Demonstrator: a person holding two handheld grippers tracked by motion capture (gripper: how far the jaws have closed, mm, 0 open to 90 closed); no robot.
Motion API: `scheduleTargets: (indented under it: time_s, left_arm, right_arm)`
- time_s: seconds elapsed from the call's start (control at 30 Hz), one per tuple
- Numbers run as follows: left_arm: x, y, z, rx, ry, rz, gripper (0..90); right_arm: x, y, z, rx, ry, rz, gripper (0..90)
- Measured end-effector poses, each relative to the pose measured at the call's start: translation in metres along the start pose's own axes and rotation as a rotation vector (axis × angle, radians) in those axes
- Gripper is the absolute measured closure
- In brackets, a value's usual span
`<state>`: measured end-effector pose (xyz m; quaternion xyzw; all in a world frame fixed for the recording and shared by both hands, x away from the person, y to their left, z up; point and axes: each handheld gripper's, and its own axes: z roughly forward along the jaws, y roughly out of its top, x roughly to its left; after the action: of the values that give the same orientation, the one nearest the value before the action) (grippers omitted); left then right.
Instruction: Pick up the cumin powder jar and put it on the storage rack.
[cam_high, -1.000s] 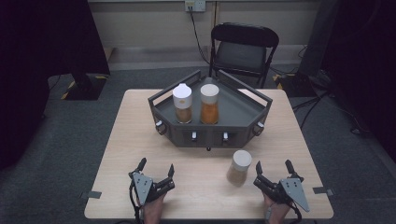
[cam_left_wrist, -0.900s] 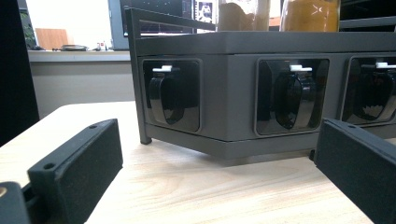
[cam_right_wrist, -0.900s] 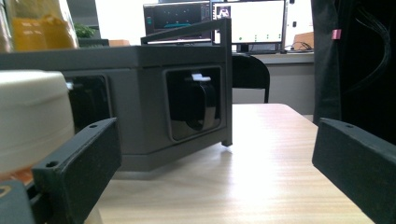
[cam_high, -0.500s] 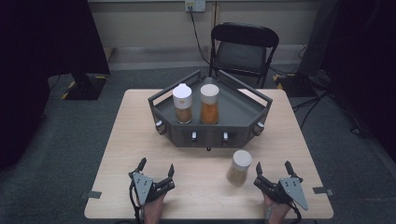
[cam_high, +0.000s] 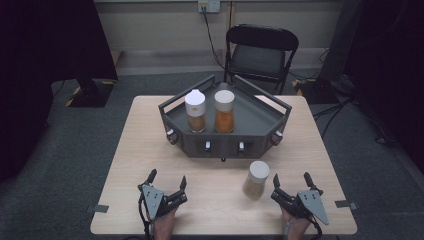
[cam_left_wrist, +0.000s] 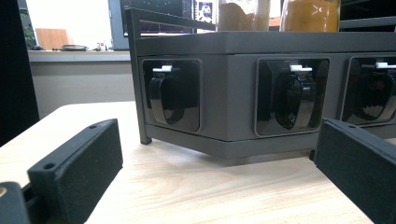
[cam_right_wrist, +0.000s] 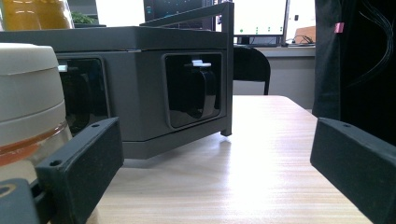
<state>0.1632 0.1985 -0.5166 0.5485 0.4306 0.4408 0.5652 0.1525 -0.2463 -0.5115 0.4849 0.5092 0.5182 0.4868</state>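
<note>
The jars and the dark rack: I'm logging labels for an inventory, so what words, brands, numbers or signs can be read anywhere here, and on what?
None can be read.
Jar on the table: no label to be seen.
Two jars in the rack: no label to be seen.
Rack: plain front, no marking.
Screens behind the rack in the right gripper view: content too small and blurred to read.

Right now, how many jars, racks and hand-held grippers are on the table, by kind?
Jars: 3, two in the rack, one on the table
Rack: 1
Hand-held grippers: 2, left, right, both open
Total: 6
</note>
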Motion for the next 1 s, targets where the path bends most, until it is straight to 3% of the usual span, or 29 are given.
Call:
scheduleTargets:
  time_s: [0.67, 1.0]
  left_arm:
    - [0.0, 0.0, 0.0, 0.0, 0.0, 0.0, 0.5]
    - [0.0, 0.0, 0.0, 0.0, 0.0, 0.0, 0.6]
  right_arm:
    - [-0.001, 0.012, -0.006, -0.021, 0.01, 0.005, 1.0]
    - [0.0, 0.021, -0.007, -0.031, 0.039, 0.0, 0.8]
